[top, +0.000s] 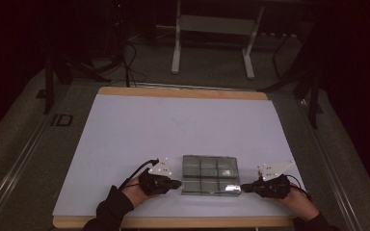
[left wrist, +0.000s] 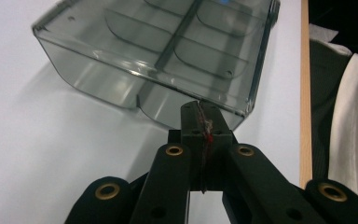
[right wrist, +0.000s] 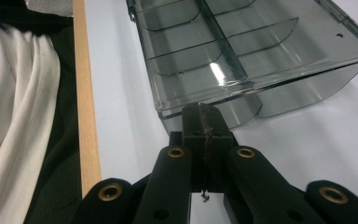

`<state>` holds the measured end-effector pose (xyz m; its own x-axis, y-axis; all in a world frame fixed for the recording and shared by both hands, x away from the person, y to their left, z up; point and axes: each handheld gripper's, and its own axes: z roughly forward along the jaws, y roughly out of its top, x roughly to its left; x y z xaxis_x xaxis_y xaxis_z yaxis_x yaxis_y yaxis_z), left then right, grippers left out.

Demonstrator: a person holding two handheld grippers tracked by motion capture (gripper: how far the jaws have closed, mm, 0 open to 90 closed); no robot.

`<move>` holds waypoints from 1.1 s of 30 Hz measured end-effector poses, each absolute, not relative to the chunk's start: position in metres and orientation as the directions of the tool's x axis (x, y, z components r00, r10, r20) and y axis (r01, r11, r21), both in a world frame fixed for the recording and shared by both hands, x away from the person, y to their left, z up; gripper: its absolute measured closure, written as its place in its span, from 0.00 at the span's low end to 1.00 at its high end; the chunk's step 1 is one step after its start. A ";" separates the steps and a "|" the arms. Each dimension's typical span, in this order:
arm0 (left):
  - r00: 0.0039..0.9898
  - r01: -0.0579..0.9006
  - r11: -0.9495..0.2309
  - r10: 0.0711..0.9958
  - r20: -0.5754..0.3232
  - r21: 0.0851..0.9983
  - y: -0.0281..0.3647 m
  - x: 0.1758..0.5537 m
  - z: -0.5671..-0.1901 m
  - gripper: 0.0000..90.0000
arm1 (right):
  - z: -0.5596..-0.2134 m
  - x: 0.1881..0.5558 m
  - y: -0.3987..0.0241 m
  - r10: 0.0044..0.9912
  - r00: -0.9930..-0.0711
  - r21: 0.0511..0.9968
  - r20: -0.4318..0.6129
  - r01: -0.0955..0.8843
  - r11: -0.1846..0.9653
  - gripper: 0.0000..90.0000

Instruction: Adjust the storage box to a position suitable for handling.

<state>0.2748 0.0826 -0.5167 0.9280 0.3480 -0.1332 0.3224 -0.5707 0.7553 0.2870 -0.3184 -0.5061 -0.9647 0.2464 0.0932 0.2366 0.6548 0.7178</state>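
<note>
A smoky clear plastic organiser box (top: 210,174) with several empty compartments lies on the white table top (top: 139,139) near the front edge. My left gripper (top: 176,183) is at the box's left side, jaws pressed together with nothing between them. In the left gripper view the box (left wrist: 168,46) is just ahead of the shut left gripper (left wrist: 200,109), whose tips meet its side wall. My right gripper (top: 243,187) is at the box's right front corner. There the shut right gripper (right wrist: 204,112) meets the wall of the box (right wrist: 242,51).
The table's wooden front edge (top: 173,222) runs just behind both hands. A person's white garment (right wrist: 14,93) hangs beyond that edge. A white desk frame (top: 212,29) and cables (top: 130,57) stand on the floor past the table's far side.
</note>
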 end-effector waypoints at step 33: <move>0.896 0.319 -0.526 0.439 -0.070 0.788 0.077 0.285 -0.491 0.68 | -0.486 0.291 -0.319 0.334 -0.943 0.804 0.006 0.203 0.560 0.69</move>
